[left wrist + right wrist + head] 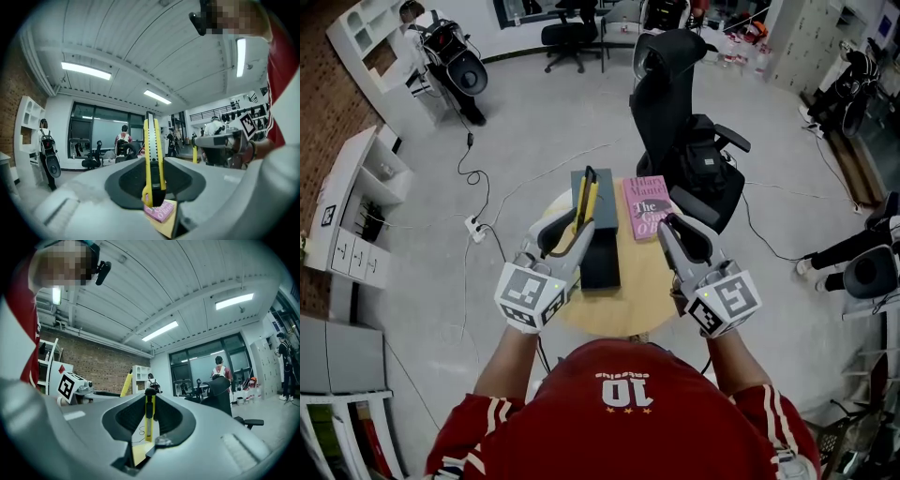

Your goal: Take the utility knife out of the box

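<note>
My left gripper [581, 228] is shut on a yellow utility knife [586, 192], whose long body sticks out past the jaws above the dark box [598, 253]. In the left gripper view the knife [152, 154] stands upright between the jaws [153, 190]. The box lies on a small round wooden table [649, 302] next to a pink book [645, 206]. My right gripper [668, 225] hovers over the table's right side. In its own view the jaws [149, 427] are shut on a smaller yellow-and-black tool [149, 416] that stands upright; what it is I cannot tell.
A black office chair with a backpack [686, 131] stands just behind the table. Cables and a power strip [473, 225] lie on the floor at left, near white shelves [356, 206]. A seated person's legs [853, 262] show at the right edge.
</note>
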`<state>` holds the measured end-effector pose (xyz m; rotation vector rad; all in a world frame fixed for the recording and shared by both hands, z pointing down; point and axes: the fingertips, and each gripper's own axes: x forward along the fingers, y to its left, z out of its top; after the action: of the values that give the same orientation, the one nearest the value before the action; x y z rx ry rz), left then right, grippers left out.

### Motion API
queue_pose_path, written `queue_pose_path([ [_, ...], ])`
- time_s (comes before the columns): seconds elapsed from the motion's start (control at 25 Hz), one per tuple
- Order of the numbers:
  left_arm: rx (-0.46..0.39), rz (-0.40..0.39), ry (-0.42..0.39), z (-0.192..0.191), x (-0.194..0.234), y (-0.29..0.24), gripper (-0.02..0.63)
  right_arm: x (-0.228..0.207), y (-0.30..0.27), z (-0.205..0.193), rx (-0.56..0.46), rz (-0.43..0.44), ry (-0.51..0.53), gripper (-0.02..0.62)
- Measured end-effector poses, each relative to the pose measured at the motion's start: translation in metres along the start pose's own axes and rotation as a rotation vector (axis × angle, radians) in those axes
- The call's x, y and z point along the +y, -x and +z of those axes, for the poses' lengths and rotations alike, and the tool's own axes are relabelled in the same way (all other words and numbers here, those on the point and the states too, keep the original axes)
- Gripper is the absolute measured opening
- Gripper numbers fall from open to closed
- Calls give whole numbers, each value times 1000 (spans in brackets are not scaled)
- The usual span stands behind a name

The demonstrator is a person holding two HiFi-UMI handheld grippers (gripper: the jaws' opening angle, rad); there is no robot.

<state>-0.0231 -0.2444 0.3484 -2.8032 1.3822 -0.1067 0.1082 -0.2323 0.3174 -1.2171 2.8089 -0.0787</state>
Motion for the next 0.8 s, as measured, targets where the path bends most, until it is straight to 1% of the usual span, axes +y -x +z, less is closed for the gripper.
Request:
queue_pose_path([
  [0.08,-21,6,-19,9,1,5,129,2,-1,4,-11,1,0,66],
  [0.2,-30,1,-46,15,0,9,129,4,-2,7,-17,5,-2,66],
  [0.36,-43,-16,0,15,2,11,128,7,-4,7,-22,14,-9,66],
  [0.48,-49,-21,16,14,2,11,128,6,-4,8,-27,12,-13,66],
  [0.68,-48,-7,21,13,4,9,129,1,-5,6,-21,-6,-10,65],
  [0.8,-73,15,32,15,8,13,129,2,-5,6,-22,-14,-3,64],
])
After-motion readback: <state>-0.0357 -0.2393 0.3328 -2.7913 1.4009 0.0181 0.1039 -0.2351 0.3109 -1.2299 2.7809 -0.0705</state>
